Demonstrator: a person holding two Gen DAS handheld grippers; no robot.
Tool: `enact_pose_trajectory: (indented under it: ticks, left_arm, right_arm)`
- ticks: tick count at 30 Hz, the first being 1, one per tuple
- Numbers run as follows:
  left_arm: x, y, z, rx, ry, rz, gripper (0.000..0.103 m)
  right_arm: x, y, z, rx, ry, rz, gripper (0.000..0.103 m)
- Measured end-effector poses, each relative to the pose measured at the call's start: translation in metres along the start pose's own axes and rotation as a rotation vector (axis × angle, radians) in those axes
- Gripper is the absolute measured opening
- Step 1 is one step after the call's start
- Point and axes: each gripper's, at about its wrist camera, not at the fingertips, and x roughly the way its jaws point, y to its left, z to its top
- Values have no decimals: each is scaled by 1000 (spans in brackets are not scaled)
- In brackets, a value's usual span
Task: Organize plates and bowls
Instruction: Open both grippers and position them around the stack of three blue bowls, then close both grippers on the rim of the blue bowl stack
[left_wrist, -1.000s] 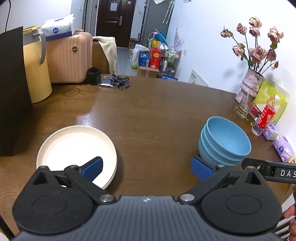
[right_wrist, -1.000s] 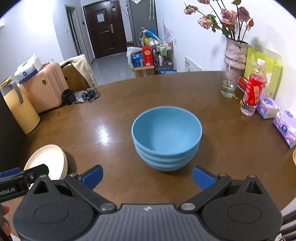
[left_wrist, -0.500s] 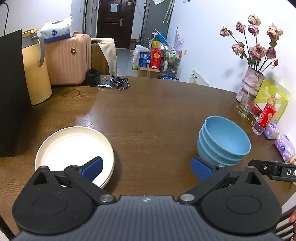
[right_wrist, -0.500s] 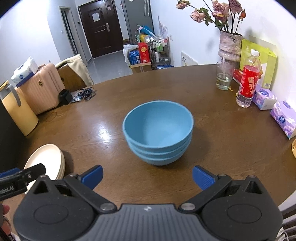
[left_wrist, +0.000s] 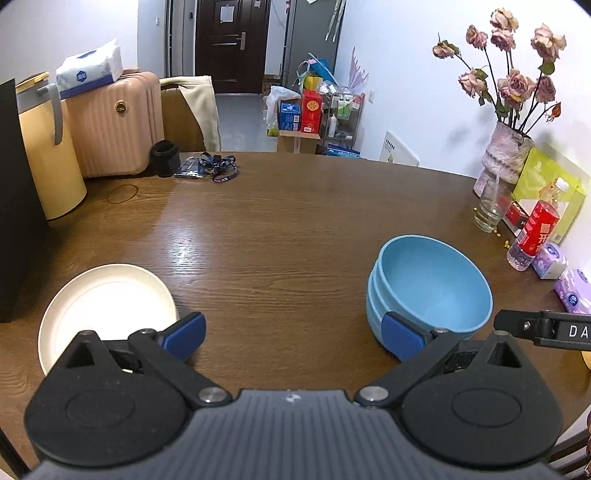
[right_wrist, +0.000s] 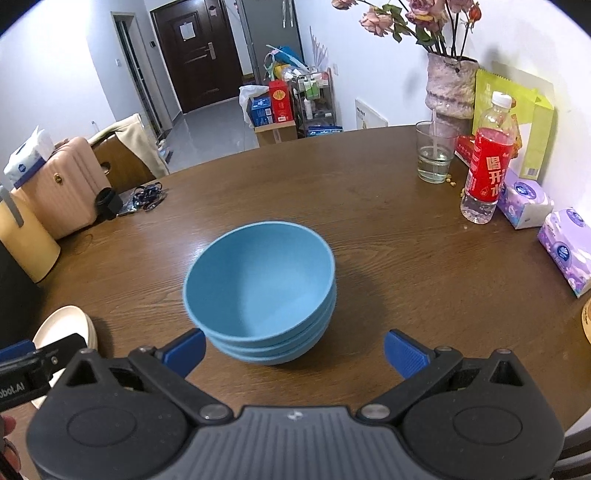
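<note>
A stack of blue bowls (right_wrist: 260, 284) stands on the brown table (right_wrist: 388, 236), just ahead of my right gripper (right_wrist: 293, 352), which is open with nothing between its fingers. The same bowl stack (left_wrist: 430, 291) shows at the right in the left wrist view. A stack of cream plates (left_wrist: 107, 306) lies at the near left, its near edge hidden behind my left gripper (left_wrist: 293, 338). That gripper is open and empty, over bare table between plates and bowls. The cream plates (right_wrist: 68, 325) also show at the right wrist view's left edge.
A glass (right_wrist: 436, 155), a red-labelled bottle (right_wrist: 487, 166), tissue packs (right_wrist: 565, 251) and a vase of dried flowers (right_wrist: 448, 85) line the table's right side. At the far left stand a yellow jug (left_wrist: 48, 162), a pink suitcase (left_wrist: 114, 125) and a lanyard (left_wrist: 218, 170).
Both grippers have shifted a little to the right, so plates and bowls sit further left in each view. Bowls and plates have not moved on the table. Both grippers stay open.
</note>
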Motion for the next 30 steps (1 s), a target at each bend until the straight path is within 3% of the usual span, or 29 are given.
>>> enact_pose_trajectory:
  ticks: [15,25,30]
  left_arm:
    - [52,-45,37,-18,70,-19,103]
    - [120,-71,40,-29,216,-5,103]
    - [147,-75,37,-38,277,10,102]
  right_arm:
    - [60,-45,32,27,82,37,103]
    - [105,-66,46,32,160,69,103]
    - [126,-71,50,39,195,90,97]
